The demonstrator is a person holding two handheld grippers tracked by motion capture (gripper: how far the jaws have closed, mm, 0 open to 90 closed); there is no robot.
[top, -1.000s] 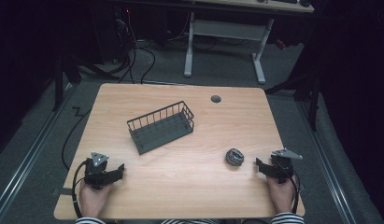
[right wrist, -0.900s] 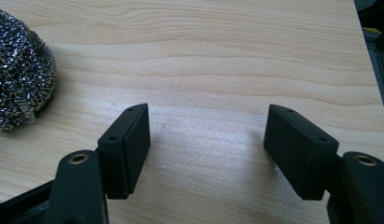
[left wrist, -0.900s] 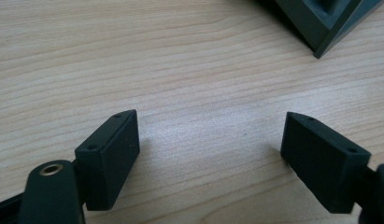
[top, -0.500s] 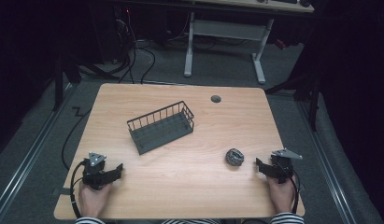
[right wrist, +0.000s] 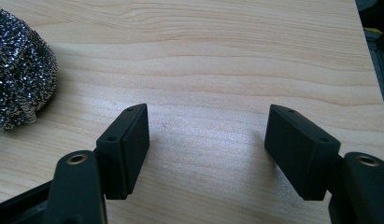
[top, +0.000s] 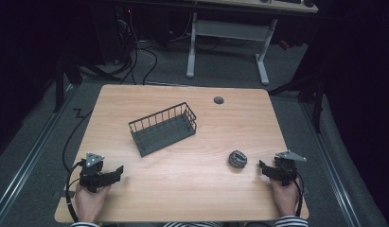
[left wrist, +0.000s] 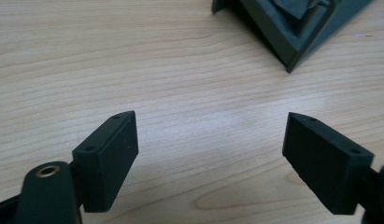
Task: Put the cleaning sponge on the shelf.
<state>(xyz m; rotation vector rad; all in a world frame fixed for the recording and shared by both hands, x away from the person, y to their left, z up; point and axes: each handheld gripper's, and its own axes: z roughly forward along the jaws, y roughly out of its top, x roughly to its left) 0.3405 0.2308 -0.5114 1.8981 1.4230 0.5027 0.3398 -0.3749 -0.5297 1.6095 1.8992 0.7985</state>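
Near edge: left gripper (top: 117, 171) rests low on the table (top: 192, 198), jaws just widened a touch, now spread with nothing between them. Right gripper (top: 262, 166) also spread and empty, unmoved from a second ago. Steel wool ball (top: 237, 159) sits just beside it, untouched; likely next pick-up. Farther off, wire basket (top: 163, 128) stands mid-table, apparently empty.

Left gripper (top: 117, 170) jaws slightly wider.

Left claw (top: 117, 171) jaws just opened wide; right claw (top: 262, 166) agape, both empty.
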